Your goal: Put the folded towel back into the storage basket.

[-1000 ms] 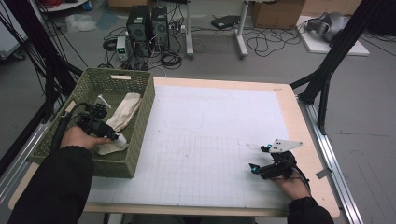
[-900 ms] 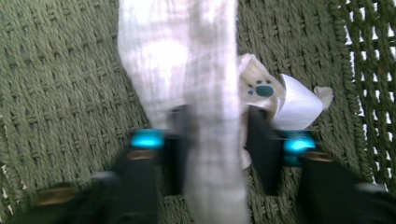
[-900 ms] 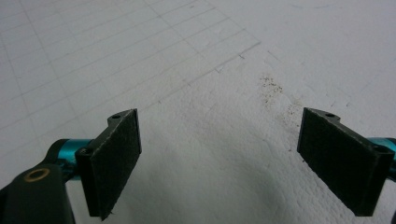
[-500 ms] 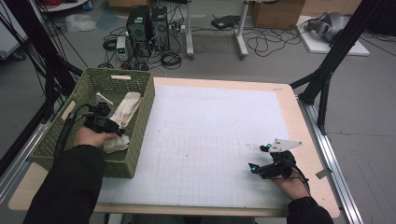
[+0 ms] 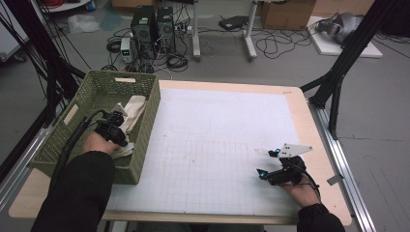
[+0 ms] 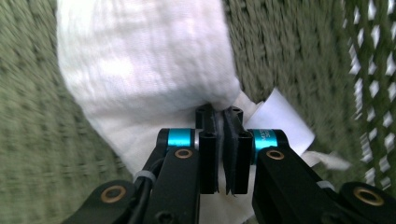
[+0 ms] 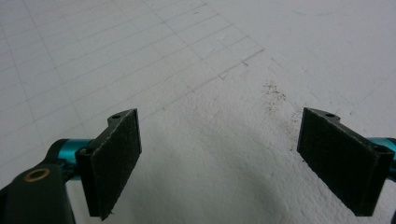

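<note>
While the left gripper (image 6: 223, 140) hides the pinched spot, its jaws have just been closing and now pinch a fold of the white cloth (image 6: 144, 60). That one crumpled, blurred cloth lies in the single green basket (image 5: 145, 92) at the tabletop's (image 5: 232, 125) left. Near right, the right gripper (image 7: 219, 158) rests spread, holding nothing.

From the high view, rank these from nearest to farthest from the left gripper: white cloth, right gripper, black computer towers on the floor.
1. White cloth: in the green basket, pinched in the left gripper.
2. Black computer towers: on the floor beyond the table's far edge.
3. Right gripper: across the white mat, at the table's near right.
</note>
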The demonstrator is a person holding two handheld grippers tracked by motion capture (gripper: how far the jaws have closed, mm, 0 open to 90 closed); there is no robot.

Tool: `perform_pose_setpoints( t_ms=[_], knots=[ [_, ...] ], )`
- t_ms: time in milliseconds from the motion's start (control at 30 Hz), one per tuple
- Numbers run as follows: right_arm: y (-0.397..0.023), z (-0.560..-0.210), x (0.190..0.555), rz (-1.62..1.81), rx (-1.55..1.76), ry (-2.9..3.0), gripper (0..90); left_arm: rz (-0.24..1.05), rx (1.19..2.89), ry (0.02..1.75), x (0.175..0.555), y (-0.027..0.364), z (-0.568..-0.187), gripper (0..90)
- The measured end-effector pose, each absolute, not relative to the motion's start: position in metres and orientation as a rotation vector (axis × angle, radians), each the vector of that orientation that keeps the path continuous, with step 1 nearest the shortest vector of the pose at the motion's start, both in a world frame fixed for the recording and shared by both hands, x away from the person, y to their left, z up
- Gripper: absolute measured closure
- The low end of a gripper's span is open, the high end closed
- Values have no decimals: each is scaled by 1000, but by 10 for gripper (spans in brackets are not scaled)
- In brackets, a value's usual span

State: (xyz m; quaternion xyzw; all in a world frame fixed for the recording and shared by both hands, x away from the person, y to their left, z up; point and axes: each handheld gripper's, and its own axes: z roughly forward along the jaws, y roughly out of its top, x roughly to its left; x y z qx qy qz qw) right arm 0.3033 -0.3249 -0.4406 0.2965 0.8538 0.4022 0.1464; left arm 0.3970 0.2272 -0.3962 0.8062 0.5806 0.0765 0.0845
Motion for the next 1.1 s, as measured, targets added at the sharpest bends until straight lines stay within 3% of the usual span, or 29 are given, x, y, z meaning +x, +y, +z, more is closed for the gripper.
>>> perform_pose_setpoints(
  t_ms=[133,400,467,500,567,700,833,967,1067,1100],
  knots=[
    [-326,-440,303,1156,859,2455,130,262,2522,1687,393,229,-390,863],
    [-324,-441,303,1151,854,2460,130,52,2581,1575,384,231,-389,863],
    [-324,-441,303,1154,860,2461,130,93,2577,1569,385,229,-389,853],
    [-324,-440,303,1153,857,2459,130,90,2557,1572,386,231,-389,812],
    [-325,-440,303,1151,858,2460,130,95,2509,1601,388,235,-385,616],
    [-324,-441,303,1153,852,2463,130,141,2380,1677,392,240,-382,557],
    [-323,-441,303,1156,853,2460,130,109,2288,1772,397,235,-394,547],
    [-324,-441,303,1158,854,2463,130,148,2313,1798,399,230,-400,546],
    [-323,-441,304,1156,854,2469,130,221,2378,1791,399,221,-400,590],
    [-323,-441,304,1155,845,2469,130,262,2421,1768,399,216,-400,653]
  ],
)
